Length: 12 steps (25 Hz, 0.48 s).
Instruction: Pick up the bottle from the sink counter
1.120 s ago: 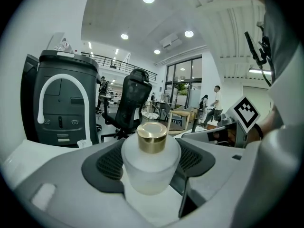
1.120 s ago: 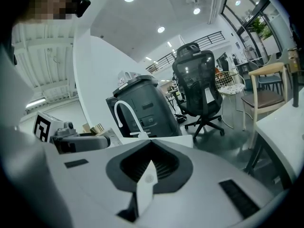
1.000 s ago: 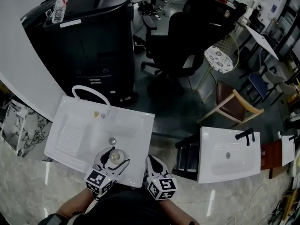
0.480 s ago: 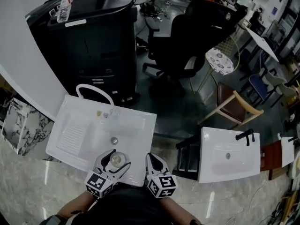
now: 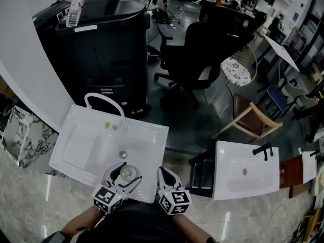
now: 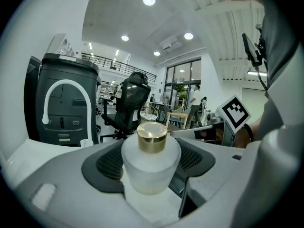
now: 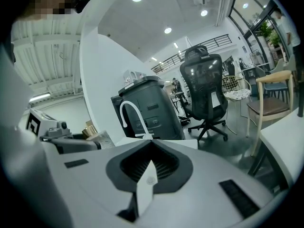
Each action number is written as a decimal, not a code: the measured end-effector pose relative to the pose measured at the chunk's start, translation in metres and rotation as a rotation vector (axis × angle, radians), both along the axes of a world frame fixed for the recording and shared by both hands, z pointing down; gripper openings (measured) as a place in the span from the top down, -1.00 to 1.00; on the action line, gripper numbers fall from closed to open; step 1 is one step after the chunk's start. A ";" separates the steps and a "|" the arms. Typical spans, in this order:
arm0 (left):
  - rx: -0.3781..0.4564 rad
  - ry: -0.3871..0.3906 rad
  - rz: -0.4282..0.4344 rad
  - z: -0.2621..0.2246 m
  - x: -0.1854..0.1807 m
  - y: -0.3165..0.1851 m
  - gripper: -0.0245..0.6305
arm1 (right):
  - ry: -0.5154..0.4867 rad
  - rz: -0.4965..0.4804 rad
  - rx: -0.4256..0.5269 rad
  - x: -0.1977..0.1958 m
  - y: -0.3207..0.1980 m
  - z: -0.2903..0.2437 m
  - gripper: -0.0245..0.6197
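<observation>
A squat frosted bottle with a gold cap sits between the jaws of my left gripper, over the near edge of the white sink counter. In the left gripper view the bottle fills the gap of the left gripper, and both dark pads press its sides. My right gripper hangs just right of it, by the sink's near right corner. In its own view the right gripper is shut with nothing in it. The bottle's gold cap shows at that view's left.
A curved white faucet stands at the sink's far edge. Behind it is a black bin with a clear plastic bottle on top. An office chair, a wooden chair and a second white sink lie to the right.
The head view has tilted slightly, so the scene has shifted a little. Both grippers keep their places, and the left one still holds the bottle.
</observation>
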<state>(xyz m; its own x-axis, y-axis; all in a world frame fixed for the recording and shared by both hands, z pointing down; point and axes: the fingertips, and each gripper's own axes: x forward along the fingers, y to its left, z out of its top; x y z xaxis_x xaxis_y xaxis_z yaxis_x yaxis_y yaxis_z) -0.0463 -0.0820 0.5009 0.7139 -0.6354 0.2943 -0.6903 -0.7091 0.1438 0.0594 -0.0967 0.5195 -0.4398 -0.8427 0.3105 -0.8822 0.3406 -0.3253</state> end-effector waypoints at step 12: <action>0.008 -0.004 0.037 -0.001 0.011 0.003 -0.11 | -0.003 -0.007 0.039 0.003 0.000 -0.005 0.91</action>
<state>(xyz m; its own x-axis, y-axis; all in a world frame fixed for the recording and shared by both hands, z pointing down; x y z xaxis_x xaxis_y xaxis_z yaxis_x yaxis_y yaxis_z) -0.0356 -0.0794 0.4995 0.7360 -0.6105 0.2928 -0.6639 -0.7355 0.1352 0.0624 -0.0963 0.5148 -0.4462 -0.8512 0.2765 -0.8790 0.3588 -0.3139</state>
